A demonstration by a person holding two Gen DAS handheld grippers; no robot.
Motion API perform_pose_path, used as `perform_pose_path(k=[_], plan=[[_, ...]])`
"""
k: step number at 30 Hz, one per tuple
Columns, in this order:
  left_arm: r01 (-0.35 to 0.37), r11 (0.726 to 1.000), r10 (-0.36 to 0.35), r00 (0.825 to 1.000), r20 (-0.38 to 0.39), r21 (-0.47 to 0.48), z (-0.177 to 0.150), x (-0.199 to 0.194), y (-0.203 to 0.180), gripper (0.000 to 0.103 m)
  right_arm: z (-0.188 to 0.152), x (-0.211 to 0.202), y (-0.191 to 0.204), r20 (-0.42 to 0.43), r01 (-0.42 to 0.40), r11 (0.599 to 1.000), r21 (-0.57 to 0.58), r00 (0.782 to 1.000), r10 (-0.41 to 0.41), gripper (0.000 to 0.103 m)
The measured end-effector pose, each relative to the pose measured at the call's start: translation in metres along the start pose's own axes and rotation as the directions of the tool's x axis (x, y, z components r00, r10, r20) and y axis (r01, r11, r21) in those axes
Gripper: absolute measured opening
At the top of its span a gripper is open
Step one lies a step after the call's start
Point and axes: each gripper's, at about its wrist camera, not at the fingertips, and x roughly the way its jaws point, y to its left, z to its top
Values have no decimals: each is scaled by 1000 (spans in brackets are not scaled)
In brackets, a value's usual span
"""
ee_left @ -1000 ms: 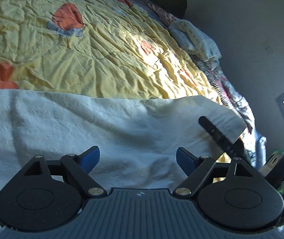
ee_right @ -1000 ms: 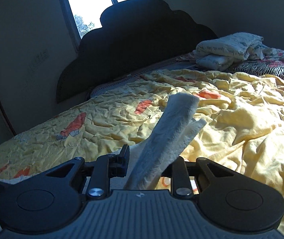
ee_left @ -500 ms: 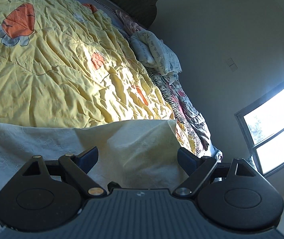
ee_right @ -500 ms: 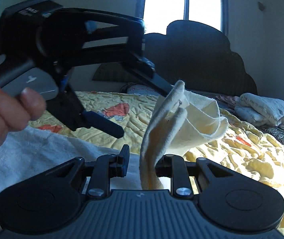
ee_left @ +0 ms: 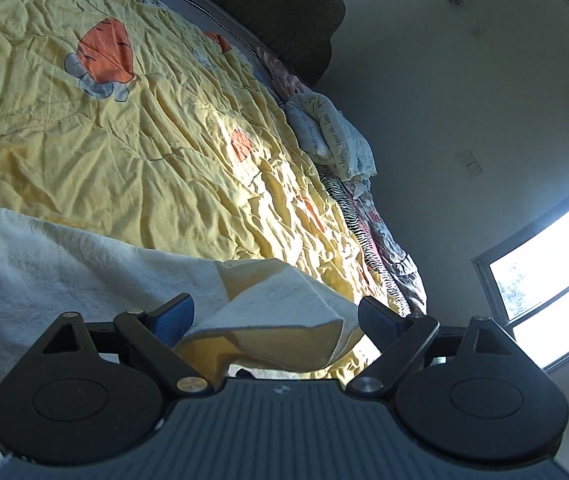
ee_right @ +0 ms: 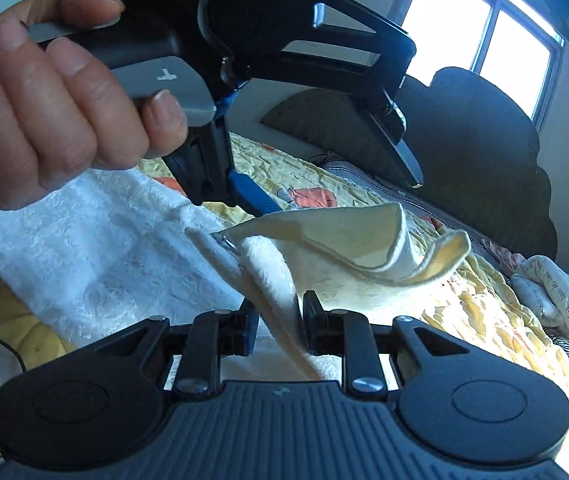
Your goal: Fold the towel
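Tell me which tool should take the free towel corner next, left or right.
Left. The left tool is open with the raised corner of the towel lying between its fingers. The right tool is already shut on the towel, so it cannot take another corner.

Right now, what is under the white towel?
Under the towel lies the yellow bedspread with orange shapes; it shows around the towel's edges. What sits beneath the towel's middle is covered. The right gripper pinches one lifted corner.
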Motion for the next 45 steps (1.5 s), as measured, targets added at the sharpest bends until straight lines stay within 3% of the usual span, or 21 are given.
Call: perform_pose_path(k=[8,14,16,19,20,22,23,24,25,28,30,33,35,37,41,44,45], plan=[[-62,996,61,998,11,66,-32,-27,23,92,-2,-9,29,-53,-66,975,-212,997,56,23],[-74,995,75,997,10,-64,-31,-25,52,94,-6,-1,41,-69,-36,970,-241,997,20,24],[-97,989,99,995,11,-111,-27,-19,59,94,-7,5,50,-65,-1,958,-288,998,-19,35],[-93,981,99,995,28,-173,-23,-13,69,90,-7,8,57,-41,14,950,-313,999,-29,34],[-95,977,103,994,32,-190,-22,-12,71,82,-6,7,58,-38,10,953,-302,999,-23,34],[-102,977,107,994,16,-188,-19,-10,72,55,-5,1,57,-26,14,956,-294,999,-23,26],[-132,976,134,991,1,-173,-18,-9,71,34,-4,-3,55,-13,17,959,-282,1000,-22,25],[-151,976,152,988,-5,-155,-17,-7,70,20,-2,-6,52,-10,8,967,-256,1000,-11,24],[-154,978,156,988,0,-142,-18,-9,70,13,1,-10,47,-11,-10,975,-223,1000,8,23],[-160,983,166,984,60,-95,-22,-28,61,11,10,-22,41,15,-44,984,-172,999,47,23],[-227,974,224,966,131,11,-26,-52,45,9,19,-28,45,40,-74,984,-164,996,82,23],[-359,922,320,917,236,146,-33,-89,26,9,37,-34,60,89,-155,975,-160,981,170,23],[-472,858,403,863,306,201,-40,-113,21,8,46,-32,74,107,-196,964,-178,970,217,23],[-532,823,453,826,337,200,-44,-132,28,8,50,-27,90,110,-224,951,-212,962,251,23],[-555,827,507,806,304,90,-44,-155,66,8,52,-13,114,90,-308,920,-244,937,338,23],[-611,791,585,767,261,21,-46,-160,90,7,48,-6,127,40,-334,906,-261,934,356,23],[-609,793,590,767,253,-3,-46,-164,96,10,47,-4,131,17,-337,902,-268,935,354,25]])
